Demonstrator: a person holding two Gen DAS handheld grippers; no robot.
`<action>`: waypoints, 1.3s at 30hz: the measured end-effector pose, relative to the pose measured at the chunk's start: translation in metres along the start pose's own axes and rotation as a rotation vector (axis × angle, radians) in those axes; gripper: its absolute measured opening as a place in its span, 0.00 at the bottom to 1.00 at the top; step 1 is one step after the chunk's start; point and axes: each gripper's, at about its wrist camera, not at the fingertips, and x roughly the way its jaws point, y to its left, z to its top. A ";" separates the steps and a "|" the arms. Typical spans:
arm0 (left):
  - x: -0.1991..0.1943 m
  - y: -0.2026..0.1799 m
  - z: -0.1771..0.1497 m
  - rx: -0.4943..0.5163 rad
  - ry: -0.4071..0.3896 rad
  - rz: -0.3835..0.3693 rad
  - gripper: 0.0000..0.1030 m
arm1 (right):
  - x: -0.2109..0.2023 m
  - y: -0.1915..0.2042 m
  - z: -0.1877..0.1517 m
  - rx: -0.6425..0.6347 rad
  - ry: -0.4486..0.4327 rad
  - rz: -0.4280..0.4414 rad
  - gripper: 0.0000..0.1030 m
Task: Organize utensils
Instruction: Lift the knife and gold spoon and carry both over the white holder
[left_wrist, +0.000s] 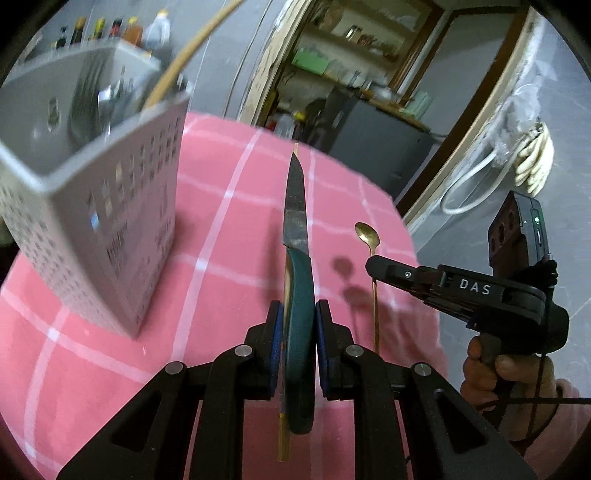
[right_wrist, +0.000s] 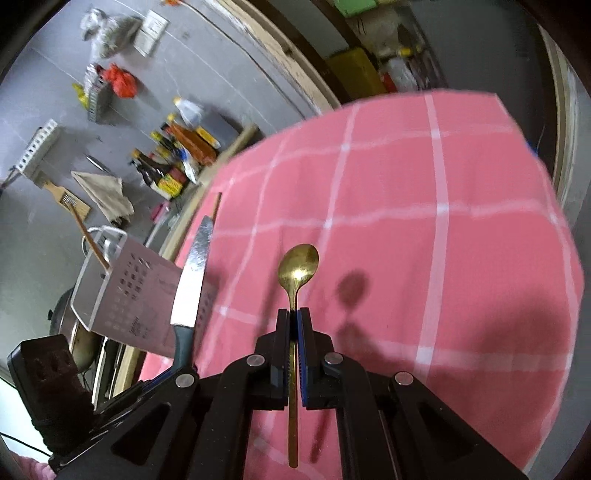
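Pink checked cloth (left_wrist: 229, 229) covers the table; grey perforated utensil caddy (left_wrist: 99, 221) stands at about 10 o'clock of the left gripper (left_wrist: 297, 325), already holding a wooden-handled tool and some metal pieces, blurred, can't tell which. Left gripper's jaws are clamped on the green handle of the knife (left_wrist: 295, 206), blade pointing away toward 12 o'clock, with a thin gold stick (left_wrist: 283, 435) pinched alongside the handle, likely a chopstick, its far end hidden behind the blade. Right gripper (right_wrist: 294, 328) has its jaws closed tight on the stem of the gold spoon (right_wrist: 298, 264), bowl forward at 12, both utensils lifted clear of the cloth judging by the shadows at 1 o'clock. Risks, as I judge them: knife is held low on the handle, so the blade could swing or slip when tipped into the caddy; the thin stick is only trapped beside the handle and could drop out; the light caddy could tip if the blade catches its rim; the two grippers sit near each other, so the blade could clip the right gripper or spoon. Caddy compartments are not visible; its base is cut off in the right wrist view. The person's hand (left_wrist: 506, 373) is partly cropped at 4 o'clock.
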 end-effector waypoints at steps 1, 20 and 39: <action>-0.005 -0.003 0.002 0.005 -0.019 -0.011 0.13 | -0.004 0.003 0.002 -0.011 -0.024 0.000 0.04; -0.109 0.006 0.082 0.089 -0.401 -0.058 0.13 | -0.065 0.103 0.031 -0.143 -0.465 0.089 0.04; -0.117 0.112 0.082 0.155 -0.573 -0.128 0.13 | 0.022 0.204 -0.003 -0.261 -0.651 0.149 0.04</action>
